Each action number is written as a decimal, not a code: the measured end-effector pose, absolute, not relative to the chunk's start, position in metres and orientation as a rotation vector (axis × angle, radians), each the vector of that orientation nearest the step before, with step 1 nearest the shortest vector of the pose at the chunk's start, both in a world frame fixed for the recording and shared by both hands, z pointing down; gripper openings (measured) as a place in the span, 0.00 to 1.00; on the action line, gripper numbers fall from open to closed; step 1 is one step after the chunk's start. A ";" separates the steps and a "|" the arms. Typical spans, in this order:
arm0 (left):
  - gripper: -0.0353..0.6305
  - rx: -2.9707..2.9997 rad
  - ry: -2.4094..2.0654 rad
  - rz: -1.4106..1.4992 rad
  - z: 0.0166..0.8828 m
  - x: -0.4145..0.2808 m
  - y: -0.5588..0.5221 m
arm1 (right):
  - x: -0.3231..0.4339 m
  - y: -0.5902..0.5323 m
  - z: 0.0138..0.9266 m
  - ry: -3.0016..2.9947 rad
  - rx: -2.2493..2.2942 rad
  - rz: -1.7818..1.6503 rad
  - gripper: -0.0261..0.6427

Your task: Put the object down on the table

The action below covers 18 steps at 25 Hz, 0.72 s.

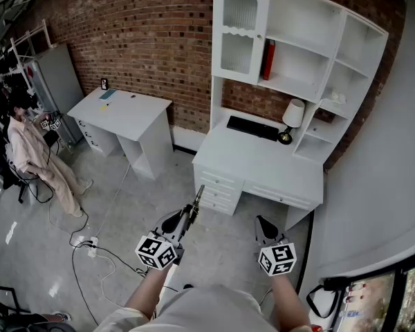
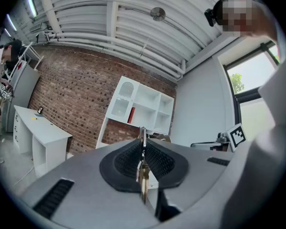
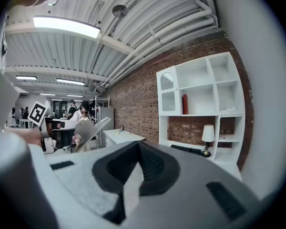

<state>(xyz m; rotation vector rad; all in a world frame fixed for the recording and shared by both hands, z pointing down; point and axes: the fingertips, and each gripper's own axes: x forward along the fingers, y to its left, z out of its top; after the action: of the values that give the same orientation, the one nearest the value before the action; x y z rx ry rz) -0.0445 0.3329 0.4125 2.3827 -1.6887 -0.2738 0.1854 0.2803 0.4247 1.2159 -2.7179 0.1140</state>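
Note:
My left gripper (image 1: 187, 216) is held over the floor in front of the white desk (image 1: 263, 168), shut on a thin metal tool (image 1: 197, 196). The tool's slim tip sticks out past the jaws toward the desk. In the left gripper view the tool (image 2: 142, 173) stands edge-on between the black pads, its lower part brass-coloured. My right gripper (image 1: 265, 225) hovers to the right at about the same height. In the right gripper view its jaws (image 3: 139, 149) are shut with nothing between them. Both grippers are short of the desk's front edge.
On the desk stand a black keyboard (image 1: 252, 126) and a small lamp (image 1: 290, 120), under a white hutch with a red book (image 1: 268, 59). A second white desk (image 1: 124, 113) stands at the left. A person (image 1: 34, 151) is at the far left. Cables (image 1: 90, 244) lie on the floor.

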 end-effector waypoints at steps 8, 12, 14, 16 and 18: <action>0.08 2.386 -1.678 -0.268 0.414 -0.047 0.331 | 0.180 0.280 0.425 -2.715 1.216 0.111 0.04; 0.08 2.391 -1.669 -0.268 0.415 -0.050 0.331 | 0.176 0.282 0.425 -2.715 1.222 0.122 0.04; 0.08 2.390 -1.665 -0.269 0.416 -0.052 0.331 | 0.175 0.281 0.426 -2.717 1.233 0.150 0.04; 0.08 2.386 -1.663 -0.272 0.417 -0.056 0.331 | 0.173 0.281 0.427 -2.715 1.250 0.169 0.04; 0.08 2.381 -1.664 -0.274 0.418 -0.061 0.332 | 0.172 0.281 0.427 -2.710 1.266 0.174 0.04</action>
<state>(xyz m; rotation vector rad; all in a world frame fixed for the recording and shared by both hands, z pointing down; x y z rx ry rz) -0.0605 0.3318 0.4181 2.3814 -1.6641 -0.2736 0.1716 0.2813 0.4273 1.2655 -2.7100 0.1740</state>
